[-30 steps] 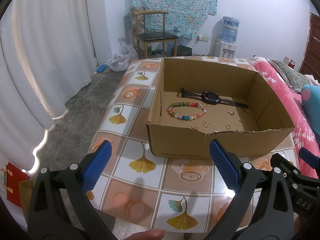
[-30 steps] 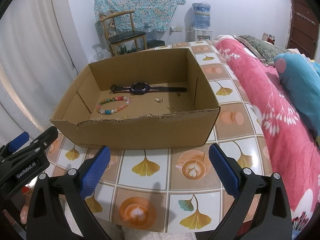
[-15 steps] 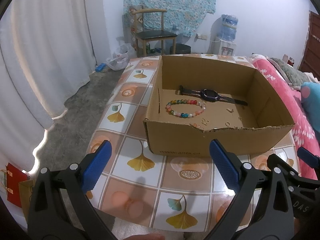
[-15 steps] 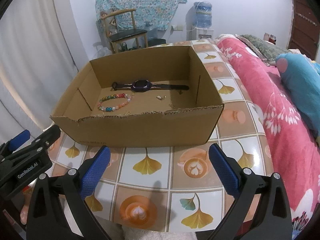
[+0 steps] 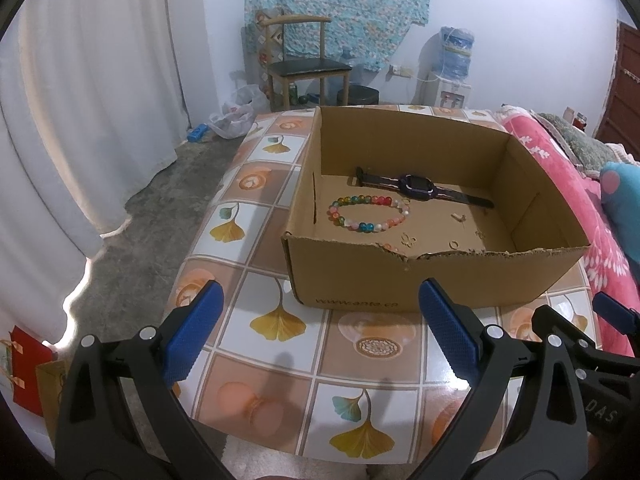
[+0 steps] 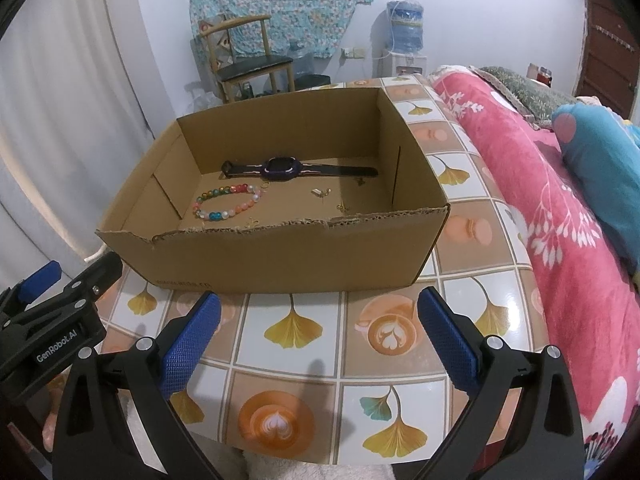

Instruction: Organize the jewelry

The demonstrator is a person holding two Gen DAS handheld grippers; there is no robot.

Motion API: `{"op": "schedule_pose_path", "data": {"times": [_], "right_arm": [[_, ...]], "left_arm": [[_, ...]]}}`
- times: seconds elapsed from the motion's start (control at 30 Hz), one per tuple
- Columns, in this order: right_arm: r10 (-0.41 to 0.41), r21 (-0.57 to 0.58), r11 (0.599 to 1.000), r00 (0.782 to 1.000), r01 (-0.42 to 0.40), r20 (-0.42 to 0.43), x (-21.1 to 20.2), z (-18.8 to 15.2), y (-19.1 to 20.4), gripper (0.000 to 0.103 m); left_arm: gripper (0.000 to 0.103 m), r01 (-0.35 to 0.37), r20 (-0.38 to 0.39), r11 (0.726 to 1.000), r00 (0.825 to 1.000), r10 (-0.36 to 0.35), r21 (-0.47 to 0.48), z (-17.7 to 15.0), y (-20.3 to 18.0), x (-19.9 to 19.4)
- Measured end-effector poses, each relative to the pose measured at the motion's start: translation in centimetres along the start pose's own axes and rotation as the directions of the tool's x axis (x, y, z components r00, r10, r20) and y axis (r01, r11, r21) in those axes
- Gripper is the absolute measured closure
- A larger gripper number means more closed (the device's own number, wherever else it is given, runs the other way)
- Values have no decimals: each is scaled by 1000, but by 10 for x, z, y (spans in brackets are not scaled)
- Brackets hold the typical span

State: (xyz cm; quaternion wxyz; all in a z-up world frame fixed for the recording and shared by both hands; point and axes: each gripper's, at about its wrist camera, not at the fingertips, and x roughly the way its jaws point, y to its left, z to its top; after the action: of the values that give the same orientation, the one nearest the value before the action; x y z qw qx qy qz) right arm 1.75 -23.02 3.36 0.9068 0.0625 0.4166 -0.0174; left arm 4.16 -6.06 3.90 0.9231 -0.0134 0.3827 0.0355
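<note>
Presently, frame centre: cardboard box [image 5: 436, 284] on bench [image 5: 276, 320] holds watch [image 5: 418, 187], bead bracelet [image 5: 368, 213], small gold pieces [image 5: 408, 240]; left claw [image 5: 320, 336] and right claw [image 6: 318, 338] both spread apart, empty, at bottom; stage undeterminable.

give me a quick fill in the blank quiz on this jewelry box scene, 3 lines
1. The beaded bracelet and the watch both lie inside the ____ box.
2. Both the left gripper and the right gripper are ____ and hold nothing.
3. The pads on each gripper's fingers are ____ in colour.

Missing words: cardboard; open; blue
</note>
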Motion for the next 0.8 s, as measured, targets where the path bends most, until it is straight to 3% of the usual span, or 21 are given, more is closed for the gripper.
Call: {"op": "schedule_pose_path", "data": {"times": [0.8], "right_arm": [[-4,4,1000,1000,4,-6,2,1,1,7]], "left_arm": [[8,9,-10,1000,1000,-9,-14,-2,5,5]]}}
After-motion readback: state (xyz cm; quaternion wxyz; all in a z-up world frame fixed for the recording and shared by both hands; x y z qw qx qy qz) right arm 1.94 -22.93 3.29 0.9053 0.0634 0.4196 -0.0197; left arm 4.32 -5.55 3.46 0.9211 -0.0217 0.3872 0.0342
